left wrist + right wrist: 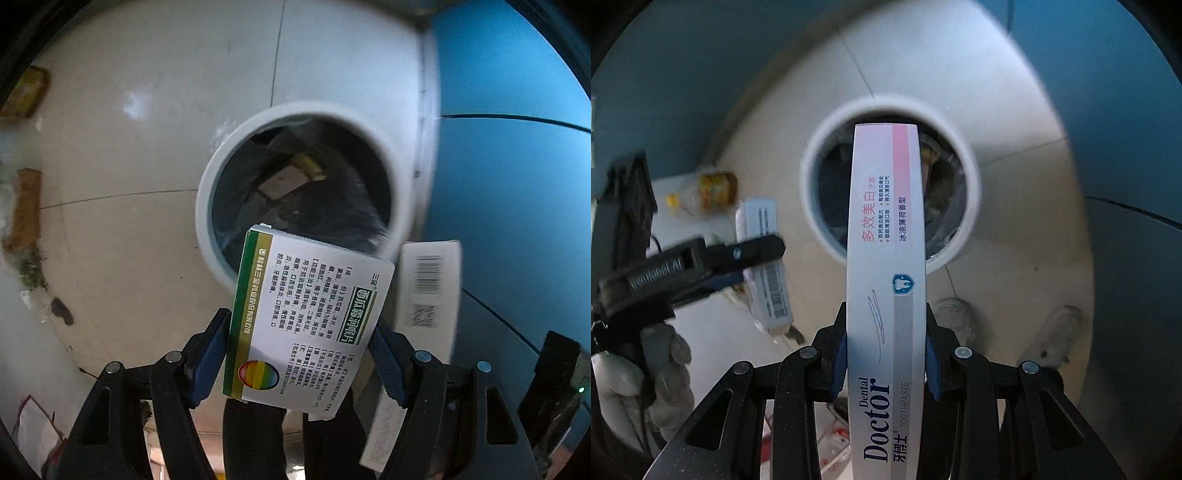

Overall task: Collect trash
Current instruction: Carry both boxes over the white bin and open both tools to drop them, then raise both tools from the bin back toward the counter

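Left wrist view has the medicine box (306, 325) front and centre, pinched across its width by the left tool (301, 354), so that tool is clenched on it. The box sits tilted, its long axis running from the tool up toward the bin (207, 206), top edge just over the near rim. So it's basically lined up for a drop but not let go yet.

Right wrist view: same deal with the toothpaste box (886, 288). The right tool (886, 354) grips it by its long sides near the "Doctor" end, and the box points straight away from the camera, far end hanging over the mouth of the bin. It's long and skinny, so I'd guess it tips in end-first once released.

Progress-wise: the bin already has stuff in the bottom, a pale flat box and something yellowish on the dark liner, so some collecting is done. Two pieces are in hand right above it.

Still left, as far as I can see: a yellow-labelled bottle (709, 190) on the floor left of the bin, plus a couple of brownish boxes (26, 210) and some green scraps (33, 269) further left. Decent chunk to go, I reckon.
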Tool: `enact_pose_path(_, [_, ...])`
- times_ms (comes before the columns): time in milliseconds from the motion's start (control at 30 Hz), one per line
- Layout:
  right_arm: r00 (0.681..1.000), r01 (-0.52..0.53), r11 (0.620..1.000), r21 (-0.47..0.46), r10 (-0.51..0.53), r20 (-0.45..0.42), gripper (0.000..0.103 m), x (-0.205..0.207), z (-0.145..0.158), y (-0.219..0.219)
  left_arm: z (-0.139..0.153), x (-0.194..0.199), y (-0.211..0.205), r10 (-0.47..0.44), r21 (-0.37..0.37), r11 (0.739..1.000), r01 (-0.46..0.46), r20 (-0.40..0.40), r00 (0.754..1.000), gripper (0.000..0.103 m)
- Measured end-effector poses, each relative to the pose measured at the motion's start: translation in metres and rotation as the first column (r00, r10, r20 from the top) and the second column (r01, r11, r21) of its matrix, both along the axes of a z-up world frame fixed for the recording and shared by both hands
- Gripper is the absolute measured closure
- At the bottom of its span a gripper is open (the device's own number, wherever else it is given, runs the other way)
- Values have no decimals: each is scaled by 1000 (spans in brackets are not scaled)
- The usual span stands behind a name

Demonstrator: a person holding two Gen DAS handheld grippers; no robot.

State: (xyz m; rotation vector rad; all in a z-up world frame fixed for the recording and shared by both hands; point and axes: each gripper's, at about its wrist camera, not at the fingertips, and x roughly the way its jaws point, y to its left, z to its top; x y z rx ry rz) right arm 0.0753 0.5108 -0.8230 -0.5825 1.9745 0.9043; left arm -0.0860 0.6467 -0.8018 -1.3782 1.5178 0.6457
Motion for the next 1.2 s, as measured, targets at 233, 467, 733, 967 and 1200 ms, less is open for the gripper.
enact_pose_path(233, [998, -65, 992, -112, 62, -25, 47, -19, -110, 28, -81, -14, 8, 6, -44, 999, -8, -40, 999, 6])
enact_pose_path(467, [994, -74, 992, -100, 81, 72, 8, -7, -96, 21, -32, -28, 4, -20, 90, 996, 28, -87, 996, 3])
enact_pose_path(733, [908, -191, 981, -33, 190, 375, 1, -8, -8, 23, 66, -45, -15, -40, 371, 922, 113, -199, 979, 3])
enact_pose_path(967, [863, -187, 982, 34, 147, 484, 1, -13, 95, 13, 155, -52, -44, -22, 449, 887, 107, -191, 981, 3])
enact_pose_path(1200, [855, -195, 971, 137, 100, 509, 1, -19, 225, -10, 256, -52, -80, -40, 511, 852, 115, -154, 987, 3])
